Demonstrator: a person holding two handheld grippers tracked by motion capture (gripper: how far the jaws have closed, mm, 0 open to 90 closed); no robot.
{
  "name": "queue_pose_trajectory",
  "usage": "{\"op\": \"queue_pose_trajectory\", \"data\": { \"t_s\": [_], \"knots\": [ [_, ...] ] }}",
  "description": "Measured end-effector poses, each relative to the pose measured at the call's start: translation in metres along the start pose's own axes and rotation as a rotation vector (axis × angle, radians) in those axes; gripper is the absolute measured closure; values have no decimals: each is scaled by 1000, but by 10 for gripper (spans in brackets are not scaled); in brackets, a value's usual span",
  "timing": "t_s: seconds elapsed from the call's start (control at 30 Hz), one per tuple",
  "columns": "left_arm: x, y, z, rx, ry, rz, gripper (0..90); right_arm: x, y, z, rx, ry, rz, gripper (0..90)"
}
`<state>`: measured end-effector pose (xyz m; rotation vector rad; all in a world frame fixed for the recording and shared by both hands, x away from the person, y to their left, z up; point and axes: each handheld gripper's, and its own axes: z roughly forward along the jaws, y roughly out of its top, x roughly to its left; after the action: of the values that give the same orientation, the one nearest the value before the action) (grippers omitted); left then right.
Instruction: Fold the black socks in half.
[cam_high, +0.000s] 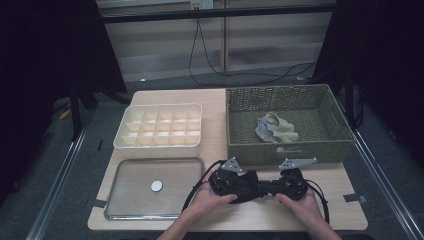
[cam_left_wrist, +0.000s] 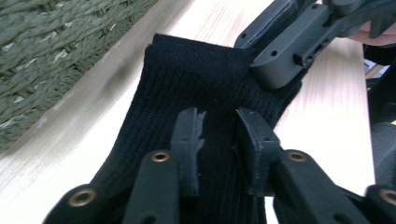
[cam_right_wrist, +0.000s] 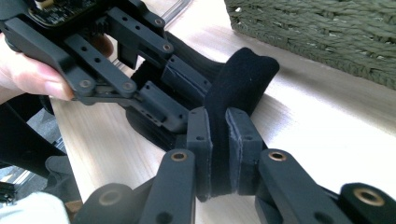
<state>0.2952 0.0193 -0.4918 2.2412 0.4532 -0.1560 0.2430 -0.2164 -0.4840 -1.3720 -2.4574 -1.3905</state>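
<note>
A black ribbed sock (cam_left_wrist: 196, 88) lies stretched on the wooden table between my two grippers, just in front of the basket. My right gripper (cam_right_wrist: 219, 140) is shut on one folded end of the black sock (cam_right_wrist: 243, 74). My left gripper (cam_left_wrist: 219, 140) hovers over the other end; its jaws stand a little apart, with fabric in the gap and the pads not pressing on it. From above, the left gripper (cam_high: 250, 186) and right gripper (cam_high: 269, 187) point at each other, each held in a hand near the table's front edge.
A green woven basket (cam_high: 240, 146) stands right behind the grippers and holds grey and beige cloth pieces (cam_high: 275, 129). At the left are a white divided box (cam_high: 160, 106) and, nearer, a metal tray (cam_high: 132, 200) with a small white disc (cam_high: 156, 186).
</note>
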Motion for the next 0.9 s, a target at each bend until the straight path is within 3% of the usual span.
{"op": "queue_pose_trajectory", "data": {
  "t_s": [0.3, 0.57, 0.7, 0.73, 0.9],
  "knots": [
    [2, -2, -31, -65, 33, -22, 654, -5, 2, -11, -29, -23, 5, 810],
    [-1, -18, -54, -54, 67, -25, 678, -9, 6, -18, -45, -37, 11, 810],
    [-2, -24, -58, -47, 65, -28, 688, -10, 5, -20, -53, -37, 16, 810],
    [-1, -24, -57, -60, 57, -37, 689, -10, 6, -19, -52, -37, 18, 810],
    [0, -23, -45, -21, 52, -20, 690, -9, 7, -17, -51, -36, 13, 809]
  ]
}}
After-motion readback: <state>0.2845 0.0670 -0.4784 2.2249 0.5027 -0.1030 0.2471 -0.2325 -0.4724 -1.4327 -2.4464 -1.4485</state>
